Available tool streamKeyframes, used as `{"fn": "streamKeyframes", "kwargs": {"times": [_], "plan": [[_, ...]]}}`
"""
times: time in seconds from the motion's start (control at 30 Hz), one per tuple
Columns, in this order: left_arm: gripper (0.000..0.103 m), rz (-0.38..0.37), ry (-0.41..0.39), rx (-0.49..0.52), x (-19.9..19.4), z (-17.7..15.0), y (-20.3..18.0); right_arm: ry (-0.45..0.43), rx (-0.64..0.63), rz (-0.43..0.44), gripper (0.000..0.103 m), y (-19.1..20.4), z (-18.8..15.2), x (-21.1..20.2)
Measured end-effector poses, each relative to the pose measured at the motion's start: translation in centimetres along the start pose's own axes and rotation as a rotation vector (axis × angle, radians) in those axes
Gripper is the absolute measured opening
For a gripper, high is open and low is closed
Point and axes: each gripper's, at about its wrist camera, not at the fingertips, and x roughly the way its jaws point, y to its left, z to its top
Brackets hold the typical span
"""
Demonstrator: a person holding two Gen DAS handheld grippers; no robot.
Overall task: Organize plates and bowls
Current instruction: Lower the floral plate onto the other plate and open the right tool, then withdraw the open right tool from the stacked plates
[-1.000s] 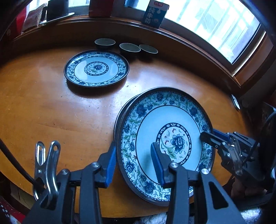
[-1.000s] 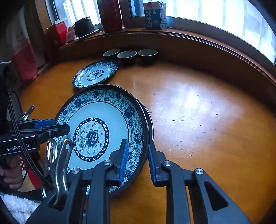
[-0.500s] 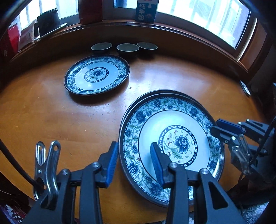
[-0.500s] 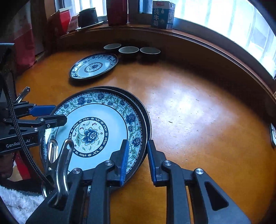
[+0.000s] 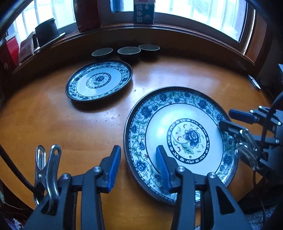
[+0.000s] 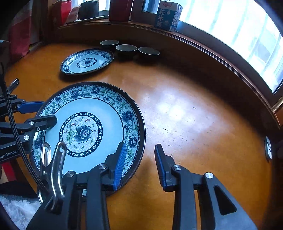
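A large blue-and-white floral plate lies stacked on another plate at the table's near edge; it also shows in the right wrist view. My left gripper is open, its jaws astride the plate's left rim. My right gripper is open, its jaws astride the plate's right rim. A second floral plate lies farther back, also in the right wrist view. Three dark small bowls stand in a row behind it, also in the right wrist view.
The round wooden table has a raised window ledge behind it. On the ledge stand a milk carton, a red box and a dark pot. A small white device lies at the table's right edge.
The top plate came down level onto the plate under it. My right gripper opened and let go of the rim. My left gripper stayed open astride the rim.
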Motion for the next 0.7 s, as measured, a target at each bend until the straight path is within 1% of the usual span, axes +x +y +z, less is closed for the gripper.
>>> {"fn": "streamKeyframes", "kwargs": {"times": [0.07,0.2,0.3,0.47,0.57,0.6,0.67,0.7], "plan": [[0.044,-0.02,-0.009,-0.003,0.2,0.0,0.0,0.0,-0.01,-0.006,0.033,0.1,0.0,0.0],[0.044,-0.028,-0.013,-0.017,0.4,0.3,-0.2,0.0,-0.035,-0.028,0.033,0.2,0.1,0.0],[0.044,-0.018,-0.025,-0.013,0.8,0.8,-0.8,-0.004,-0.047,-0.062,0.033,-0.1,0.0,0.0],[0.044,-0.016,-0.04,-0.008,1.5,1.8,-1.8,0.004,-0.032,-0.085,0.033,-1.0,-0.1,0.0],[0.044,-0.033,-0.055,-0.035,1.6,1.8,-1.7,-0.003,-0.032,-0.098,0.033,-0.8,-0.1,0.0],[0.044,-0.044,-0.058,-0.049,1.5,1.7,-1.5,-0.007,-0.025,-0.082,0.033,-0.9,-0.2,-0.1],[0.044,-0.063,-0.05,-0.073,1.4,1.5,-1.1,-0.014,0.016,0.003,0.033,-1.1,-0.5,0.0],[0.044,-0.072,-0.042,-0.071,1.2,1.4,-0.9,-0.016,0.043,0.015,0.033,-1.2,-0.6,0.1]]}}
